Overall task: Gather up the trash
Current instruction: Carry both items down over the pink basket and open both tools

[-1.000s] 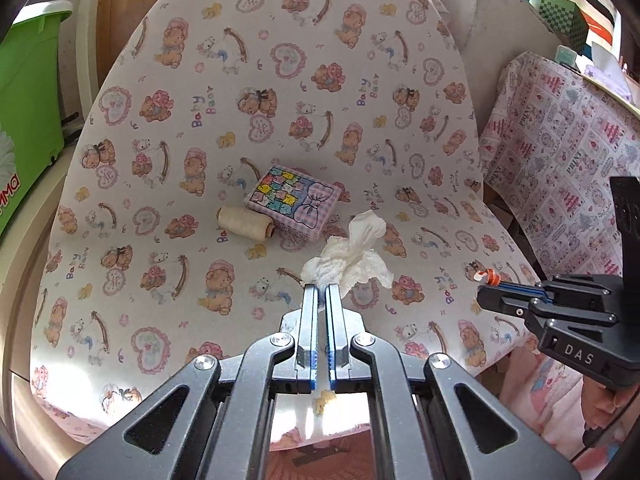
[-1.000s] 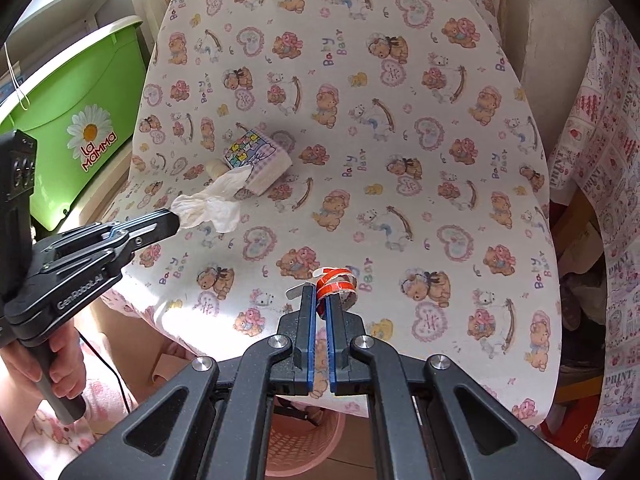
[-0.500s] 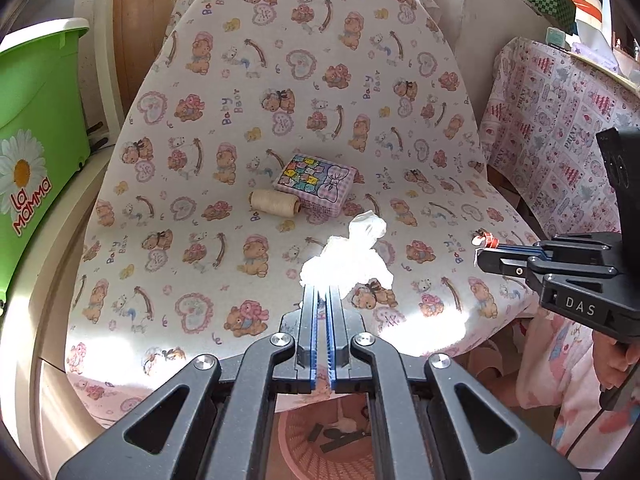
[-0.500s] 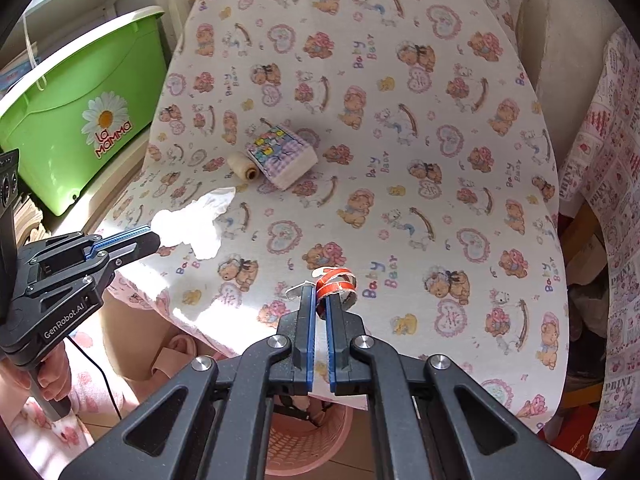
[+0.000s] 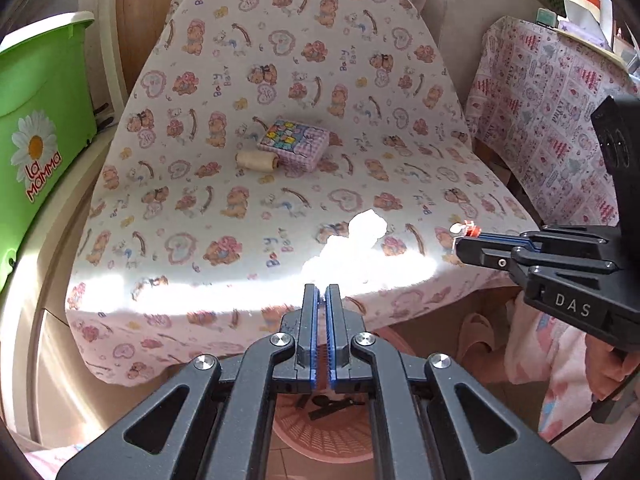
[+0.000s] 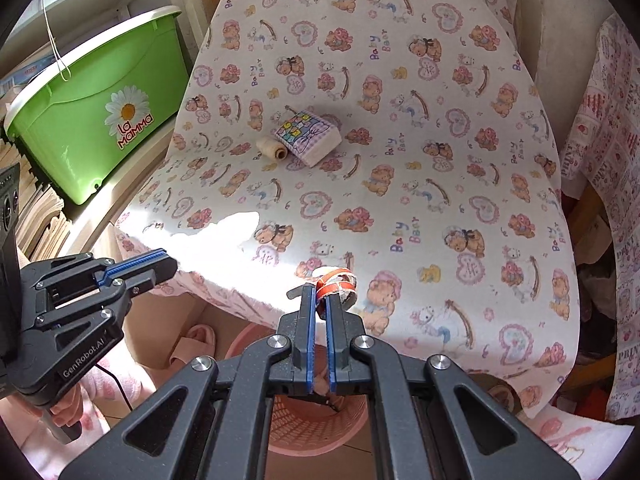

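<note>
While both tools are hanging over the near edge of the cloth-covered bench [image 5: 200,216], each is pinching one scrap of trash so it can be carried off the cloth toward the basket below. The left tool [image 5: 321,290] is closed tight on a crumpled white tissue [image 5: 352,244], which is sticking out beyond its tips and glaring in the sun patch (its outline is partly washed out). The right tool [image 6: 319,295] is likewise clamped shut, gripping a curled red-and-white wrapper [image 6: 335,282] just past its tips. Below and behind the jaws in both views, a pink plastic basket [image 6: 316,432] is standing on the floor against the bench's near side, probably the drop point, and something dark is already lying inside it.

Farther out on the bench, two things are sitting together near the middle: one cream spool of thread [image 5: 256,160] touching one small patterned box [image 5: 294,145] on its right. These look like keepers rather than trash, so I judge they are being left alone. To the far left, one green storage bin [image 6: 96,108] is resting on a shelf.

Count: two tools, two pieces of trash in grip, one basket, one spool, one box, one bin.
</note>
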Tool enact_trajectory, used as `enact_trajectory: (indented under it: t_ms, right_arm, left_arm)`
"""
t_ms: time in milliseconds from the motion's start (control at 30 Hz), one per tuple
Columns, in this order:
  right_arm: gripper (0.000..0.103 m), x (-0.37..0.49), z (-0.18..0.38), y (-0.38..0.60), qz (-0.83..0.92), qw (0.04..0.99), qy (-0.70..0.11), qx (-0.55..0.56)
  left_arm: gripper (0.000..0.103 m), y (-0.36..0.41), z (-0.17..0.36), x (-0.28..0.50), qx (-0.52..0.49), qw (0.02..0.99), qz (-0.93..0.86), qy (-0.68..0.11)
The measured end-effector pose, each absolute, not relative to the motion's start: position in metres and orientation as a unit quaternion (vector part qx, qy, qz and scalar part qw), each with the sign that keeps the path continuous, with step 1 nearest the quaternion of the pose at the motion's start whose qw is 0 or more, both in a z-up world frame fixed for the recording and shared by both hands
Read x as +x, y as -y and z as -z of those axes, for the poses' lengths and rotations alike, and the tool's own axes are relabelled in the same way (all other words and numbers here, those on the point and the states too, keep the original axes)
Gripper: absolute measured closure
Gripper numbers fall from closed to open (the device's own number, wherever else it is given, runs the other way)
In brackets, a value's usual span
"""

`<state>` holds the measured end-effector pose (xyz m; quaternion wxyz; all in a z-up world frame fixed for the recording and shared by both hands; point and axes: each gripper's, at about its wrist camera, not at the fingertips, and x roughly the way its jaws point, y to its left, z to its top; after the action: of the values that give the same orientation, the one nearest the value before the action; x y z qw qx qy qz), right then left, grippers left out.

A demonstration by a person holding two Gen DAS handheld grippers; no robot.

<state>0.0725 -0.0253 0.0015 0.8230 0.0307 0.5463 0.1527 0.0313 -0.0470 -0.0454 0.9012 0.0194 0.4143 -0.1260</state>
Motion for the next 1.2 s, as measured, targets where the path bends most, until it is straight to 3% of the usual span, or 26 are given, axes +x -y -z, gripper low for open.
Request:
enact_trajectory:
  t_ms: [333, 767, 967, 1100, 1167, 1200]
  right_arm:
    - [0.098, 0.038, 0.027, 0.009, -0.168, 0.783, -0.599, 0.014]
    - [0.098, 0.034, 0.113, -0.008, -0.134, 0.692, -0.709, 0.027]
    - [0.098, 0.028, 0.143, -0.015, -0.129, 0.661, -0.739, 0.016]
    - [0.095, 0.031, 0.159, -0.015, -0.121, 0.64, -0.758, 0.029]
    - [0.083, 0.031, 0.162, -0.013, -0.115, 0.636, -0.763, 0.025]
    - [0.07, 0.031, 0.162, -0.013, -0.112, 0.636, -0.763, 0.021]
  left_arm:
    - [0.099, 0.035, 0.103, 0.032, -0.055, 0.83, 0.119, -0.541]
    - [0.099, 0.022, 0.179, 0.058, -0.114, 0.743, 0.108, -0.65]
    - [0.099, 0.025, 0.205, 0.059, -0.078, 0.727, 0.083, -0.677]
    - [0.075, 0.028, 0.209, 0.06, -0.066, 0.723, 0.073, -0.684]
    - [0.066, 0.025, 0.207, 0.061, -0.057, 0.727, 0.064, -0.681]
    - [0.065, 0.025, 0.204, 0.061, -0.055, 0.73, 0.06, -0.678]
